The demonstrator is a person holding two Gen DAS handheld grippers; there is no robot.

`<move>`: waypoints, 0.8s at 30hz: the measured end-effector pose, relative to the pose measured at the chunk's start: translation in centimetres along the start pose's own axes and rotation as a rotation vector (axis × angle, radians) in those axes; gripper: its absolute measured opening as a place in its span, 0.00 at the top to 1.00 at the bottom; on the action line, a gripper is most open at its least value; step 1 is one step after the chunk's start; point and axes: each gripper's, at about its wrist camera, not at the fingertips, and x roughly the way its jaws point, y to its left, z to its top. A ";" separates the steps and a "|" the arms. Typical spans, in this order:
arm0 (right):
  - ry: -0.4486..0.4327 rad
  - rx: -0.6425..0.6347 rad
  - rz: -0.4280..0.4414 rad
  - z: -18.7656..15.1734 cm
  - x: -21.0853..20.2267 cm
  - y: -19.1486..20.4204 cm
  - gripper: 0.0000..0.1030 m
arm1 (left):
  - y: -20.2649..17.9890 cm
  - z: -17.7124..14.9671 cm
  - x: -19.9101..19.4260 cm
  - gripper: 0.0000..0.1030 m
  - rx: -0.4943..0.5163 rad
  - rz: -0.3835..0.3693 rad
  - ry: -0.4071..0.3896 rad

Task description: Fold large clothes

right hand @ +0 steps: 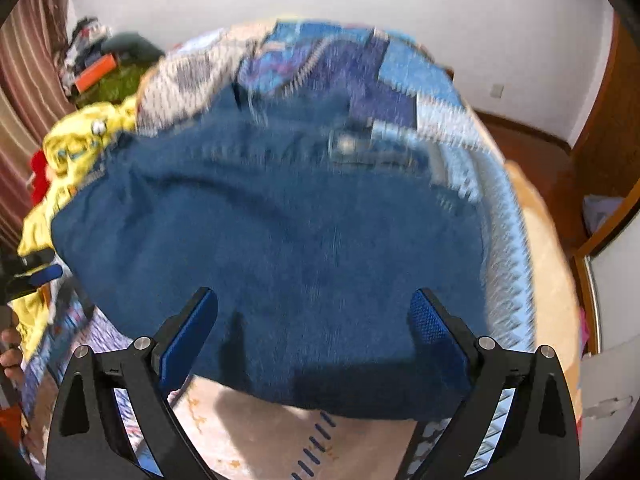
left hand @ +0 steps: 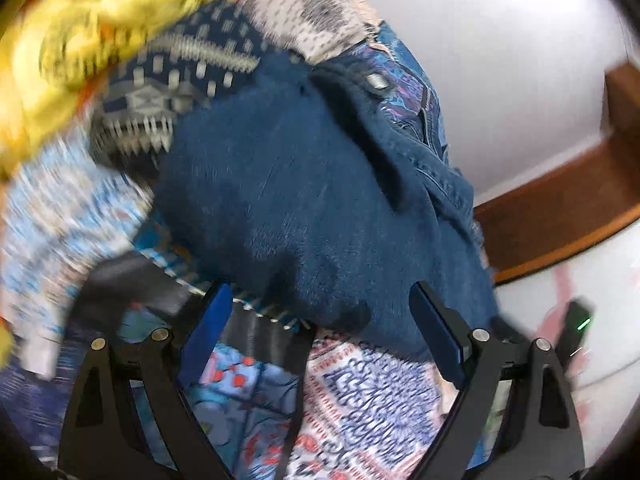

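A blue denim garment (left hand: 304, 200) with a metal button lies folded on a patchwork bedspread (left hand: 360, 396). It also fills the middle of the right wrist view (right hand: 280, 240). My left gripper (left hand: 320, 336) is open and empty, just short of the denim's near edge. My right gripper (right hand: 314, 336) is open and empty, its blue pads on either side of the denim's near edge, above it. The left gripper also shows at the left edge of the right wrist view (right hand: 36, 272).
A yellow patterned garment (left hand: 80, 32) is heaped beyond the denim on the left; it also shows in the right wrist view (right hand: 76, 136). Brown floor (left hand: 560, 208) and white walls lie to the right. Striped curtains (right hand: 24, 80) and clutter stand at the far left.
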 end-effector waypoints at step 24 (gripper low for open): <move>0.015 -0.046 -0.025 0.5 -1.8 2.9 0.02 | -4.2 3.1 -3.0 0.75 0.049 -0.179 -0.227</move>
